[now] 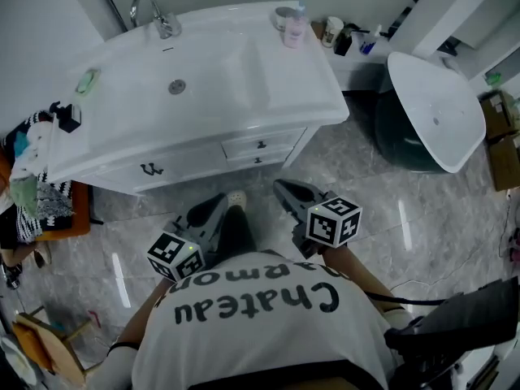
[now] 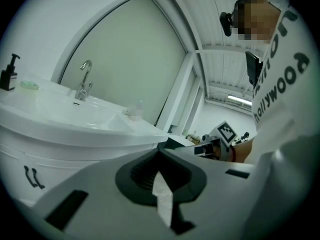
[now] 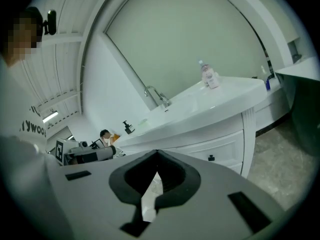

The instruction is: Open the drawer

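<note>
A white vanity (image 1: 203,149) with a sink stands in front of me. Two small drawers are at its right front: the upper drawer (image 1: 272,141) and the lower drawer (image 1: 258,160), each shut, each with a small dark handle (image 3: 211,158). My left gripper (image 1: 219,201) and right gripper (image 1: 279,186) hover side by side above the floor, short of the vanity and touching nothing. Both point toward the cabinet front. The left gripper (image 2: 160,151) has its jaws together and holds nothing. The right gripper (image 3: 157,154) is shut and empty as well.
A cabinet door with a curled handle (image 1: 150,169) fills the vanity's left front. A faucet (image 1: 154,15) and bottles (image 1: 294,27) stand on top. A white basin on a dark base (image 1: 435,112) stands at the right. Clothes (image 1: 32,177) hang at the left.
</note>
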{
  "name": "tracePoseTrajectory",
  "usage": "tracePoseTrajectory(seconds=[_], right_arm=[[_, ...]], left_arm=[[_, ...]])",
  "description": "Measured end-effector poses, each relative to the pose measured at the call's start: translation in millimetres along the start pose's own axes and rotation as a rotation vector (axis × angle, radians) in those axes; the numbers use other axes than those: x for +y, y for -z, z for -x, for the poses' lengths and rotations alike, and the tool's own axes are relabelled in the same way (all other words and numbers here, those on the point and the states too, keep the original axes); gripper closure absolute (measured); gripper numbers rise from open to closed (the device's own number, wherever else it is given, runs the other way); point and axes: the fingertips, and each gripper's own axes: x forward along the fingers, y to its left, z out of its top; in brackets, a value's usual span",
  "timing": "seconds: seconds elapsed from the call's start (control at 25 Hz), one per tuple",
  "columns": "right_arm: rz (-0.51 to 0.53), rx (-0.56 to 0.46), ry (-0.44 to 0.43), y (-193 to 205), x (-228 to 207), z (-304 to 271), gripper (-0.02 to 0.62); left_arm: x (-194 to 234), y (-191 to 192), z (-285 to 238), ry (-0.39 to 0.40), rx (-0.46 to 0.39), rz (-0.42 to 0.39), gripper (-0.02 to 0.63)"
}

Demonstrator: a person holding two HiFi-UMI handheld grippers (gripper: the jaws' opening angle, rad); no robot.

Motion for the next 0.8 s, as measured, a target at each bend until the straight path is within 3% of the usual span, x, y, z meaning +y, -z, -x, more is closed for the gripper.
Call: tracePoseTrajectory(seconds=[0.12, 0.48, 0.72, 0.76, 0.8], right_arm=[[0.042, 0.019, 0.056, 3.8, -28.8, -22.2, 0.591], [0.046, 0.103, 0.141, 23.1, -98.0, -85.7, 0.591], [0.022, 0.145, 0.208, 48.2, -143.5, -121.9, 0.591], [0.001, 0.156, 0.206, 53.3, -150.1, -128.9, 0.549], [-0.023, 0.167, 0.203, 58.2, -156.3, -135.4, 0.454]], left_arm=[[25.2, 7.6, -6.1, -0.045, 0.030, 0.032, 0.598], [69.8, 41.6, -11.9, -0.096, 0.113, -0.015, 0.598], [100.1, 52.2, -0.9, -0.167, 0.140, 0.052, 0.598], [104.6, 54.0, 0.0, -0.177, 0.142, 0.059, 0.598], [108.8, 56.6, 0.4, -0.184, 0.148, 0.064, 0.598]])
